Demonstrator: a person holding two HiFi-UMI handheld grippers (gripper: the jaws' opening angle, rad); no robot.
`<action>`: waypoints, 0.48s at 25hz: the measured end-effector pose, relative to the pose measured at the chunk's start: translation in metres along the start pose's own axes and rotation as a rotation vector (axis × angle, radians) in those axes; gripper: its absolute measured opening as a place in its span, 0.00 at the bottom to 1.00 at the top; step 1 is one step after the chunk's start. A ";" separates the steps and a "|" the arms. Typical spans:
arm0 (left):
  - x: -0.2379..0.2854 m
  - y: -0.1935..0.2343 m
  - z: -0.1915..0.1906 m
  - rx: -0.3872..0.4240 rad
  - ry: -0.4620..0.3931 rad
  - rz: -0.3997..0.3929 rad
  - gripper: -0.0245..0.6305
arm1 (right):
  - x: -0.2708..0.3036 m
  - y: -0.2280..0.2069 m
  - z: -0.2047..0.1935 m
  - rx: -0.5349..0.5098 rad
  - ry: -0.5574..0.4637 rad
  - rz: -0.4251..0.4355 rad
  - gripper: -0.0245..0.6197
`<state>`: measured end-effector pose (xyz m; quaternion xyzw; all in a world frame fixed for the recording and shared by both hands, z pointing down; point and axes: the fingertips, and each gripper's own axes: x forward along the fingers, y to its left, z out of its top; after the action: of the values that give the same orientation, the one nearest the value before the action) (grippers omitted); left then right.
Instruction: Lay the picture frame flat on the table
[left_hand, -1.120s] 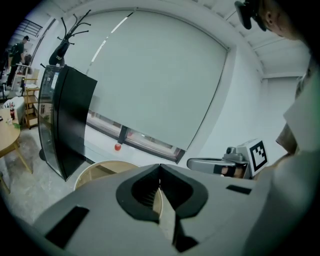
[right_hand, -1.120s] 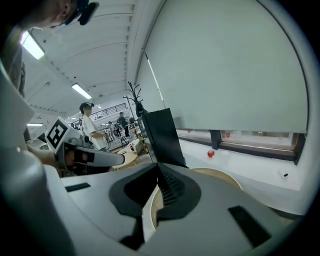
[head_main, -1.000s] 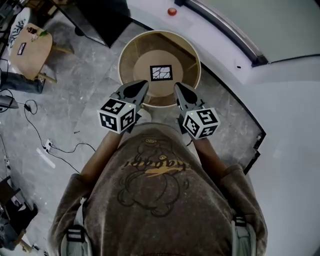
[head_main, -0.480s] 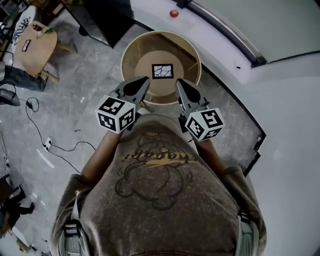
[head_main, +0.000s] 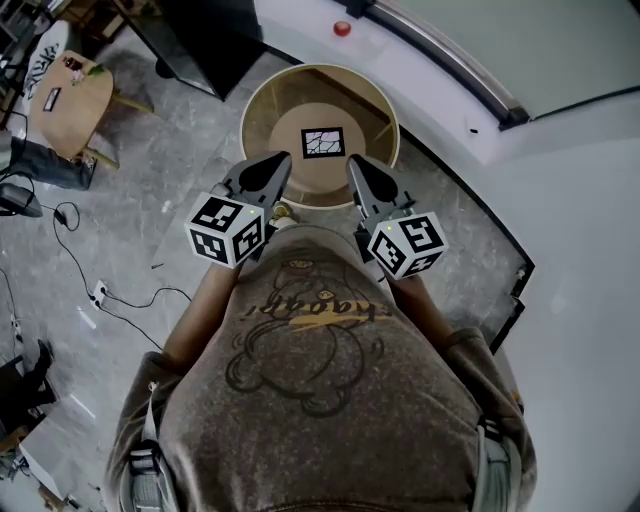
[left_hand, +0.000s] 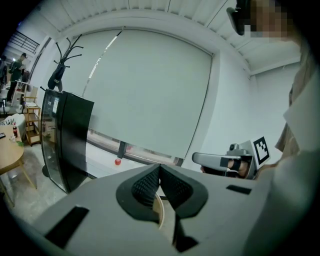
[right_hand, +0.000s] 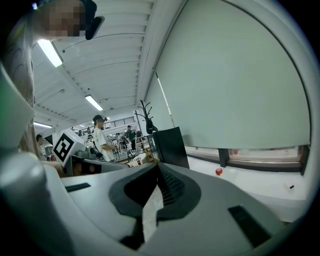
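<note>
The picture frame (head_main: 322, 143), black-edged with a white cracked-pattern print, lies flat in the middle of the round wooden table (head_main: 262, 100) in the head view. My left gripper (head_main: 283, 158) hovers over the table's near rim, left of the frame, with its jaws together and nothing in them. My right gripper (head_main: 352, 160) mirrors it on the frame's right, also shut and empty. In the left gripper view the fingertips (left_hand: 159, 167) meet, and the right gripper (left_hand: 220, 161) shows beside them. The right gripper view shows its own pads (right_hand: 159, 167) closed. The frame is in neither gripper view.
A black cabinet (head_main: 200, 40) stands behind the table at left. A small wooden side table (head_main: 70, 100) with items sits far left. Cables (head_main: 100, 290) trail over the grey floor. A white curved ledge with a red ball (head_main: 342, 27) runs behind and to the right.
Both grippers have risen a little near the table's near rim, staying shut. The picture frame has not moved.
</note>
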<state>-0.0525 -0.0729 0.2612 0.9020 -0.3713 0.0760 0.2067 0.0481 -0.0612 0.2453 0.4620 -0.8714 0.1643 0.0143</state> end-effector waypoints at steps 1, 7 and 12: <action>0.000 -0.001 -0.001 0.000 -0.001 0.000 0.06 | 0.000 0.001 0.000 -0.003 0.000 0.002 0.07; -0.003 -0.001 -0.002 0.003 -0.005 0.005 0.06 | 0.000 0.005 -0.003 -0.003 -0.003 0.009 0.07; -0.006 -0.003 0.000 0.005 -0.011 0.008 0.06 | -0.004 0.007 -0.004 -0.003 0.000 0.008 0.07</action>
<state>-0.0542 -0.0671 0.2587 0.9015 -0.3757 0.0728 0.2021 0.0447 -0.0530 0.2463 0.4586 -0.8735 0.1629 0.0142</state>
